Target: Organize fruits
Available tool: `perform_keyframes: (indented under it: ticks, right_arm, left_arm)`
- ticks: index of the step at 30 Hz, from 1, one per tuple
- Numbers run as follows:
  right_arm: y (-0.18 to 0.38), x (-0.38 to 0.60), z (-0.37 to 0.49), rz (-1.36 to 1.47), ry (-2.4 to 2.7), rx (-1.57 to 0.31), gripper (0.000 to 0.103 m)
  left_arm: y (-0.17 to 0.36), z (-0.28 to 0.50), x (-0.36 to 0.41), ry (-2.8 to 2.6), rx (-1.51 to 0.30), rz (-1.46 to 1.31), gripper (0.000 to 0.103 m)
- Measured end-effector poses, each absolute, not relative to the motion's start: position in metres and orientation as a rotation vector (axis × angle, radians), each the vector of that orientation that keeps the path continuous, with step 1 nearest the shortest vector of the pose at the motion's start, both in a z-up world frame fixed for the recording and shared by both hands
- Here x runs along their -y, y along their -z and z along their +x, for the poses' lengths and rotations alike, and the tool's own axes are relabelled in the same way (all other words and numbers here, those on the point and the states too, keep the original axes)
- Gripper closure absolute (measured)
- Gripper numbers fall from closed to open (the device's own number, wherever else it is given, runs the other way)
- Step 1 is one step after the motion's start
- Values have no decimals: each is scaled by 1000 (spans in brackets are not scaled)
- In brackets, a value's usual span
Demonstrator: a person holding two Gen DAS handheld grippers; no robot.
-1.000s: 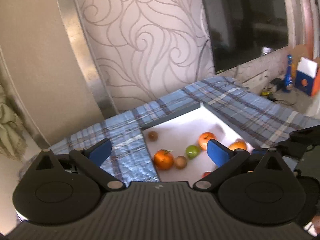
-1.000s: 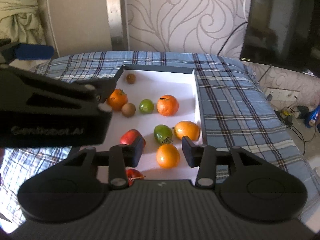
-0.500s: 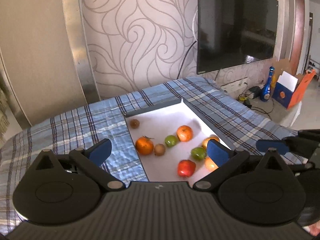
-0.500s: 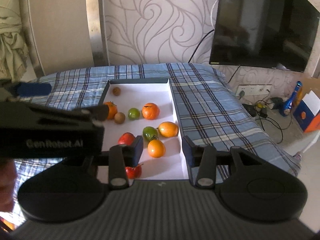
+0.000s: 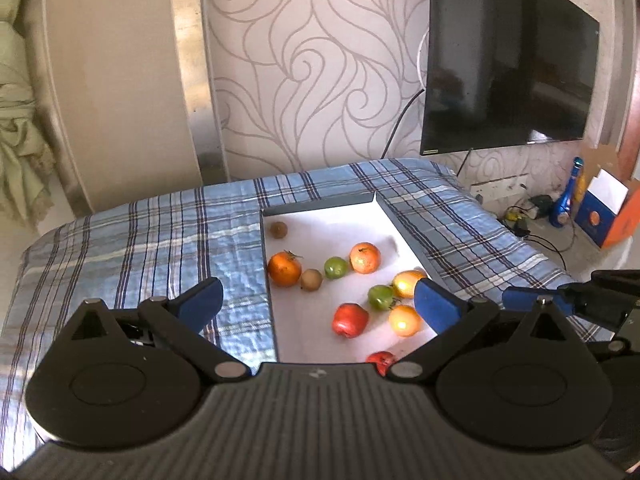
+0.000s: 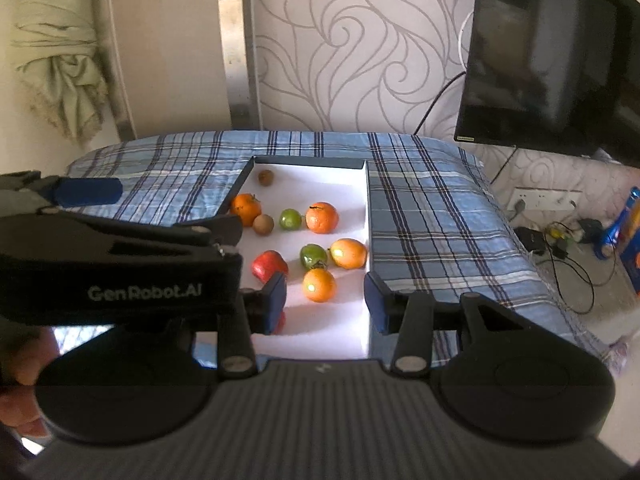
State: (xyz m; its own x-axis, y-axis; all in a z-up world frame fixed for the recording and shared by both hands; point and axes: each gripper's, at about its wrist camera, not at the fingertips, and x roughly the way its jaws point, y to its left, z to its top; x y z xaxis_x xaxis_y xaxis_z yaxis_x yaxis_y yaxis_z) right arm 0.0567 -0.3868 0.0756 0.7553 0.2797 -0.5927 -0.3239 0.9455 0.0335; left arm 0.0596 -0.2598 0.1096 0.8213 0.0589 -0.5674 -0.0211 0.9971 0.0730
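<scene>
A white tray [image 6: 308,162] with a dark rim lies on the plaid cloth and holds several loose fruits. Among them are an orange [image 6: 319,285], a red apple [image 6: 270,265], a green tomato [image 6: 313,256] and a kiwi [image 6: 263,224]. My right gripper [image 6: 325,302] hovers over the tray's near end, open, and the orange shows in the gap below without touching the pads. My left gripper [image 5: 318,305] stands wide open over the tray's left edge [image 5: 266,280] with nothing in it. The same red apple [image 5: 349,319] lies beneath it.
The plaid cloth [image 6: 432,216] covers the whole table around the tray. A television [image 5: 504,80] hangs on the patterned wall behind. Cables, a blue bottle [image 5: 570,196] and an orange box [image 5: 612,212] sit on the floor at the right. A hand [image 6: 20,360] shows at lower left.
Both grippers have drawn back and up from the tray, which now looks smaller and farther off. The left view has rolled level. The fruits have not moved.
</scene>
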Motion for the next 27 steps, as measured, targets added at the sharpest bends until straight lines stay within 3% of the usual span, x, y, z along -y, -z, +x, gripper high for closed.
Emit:
perform_keyframes:
  ticks: [27]
  right_arm:
    - [-53,464,26,-119,-461,-651,57]
  left_arm:
    - [-96,-10,334,-219,-642,24,0]
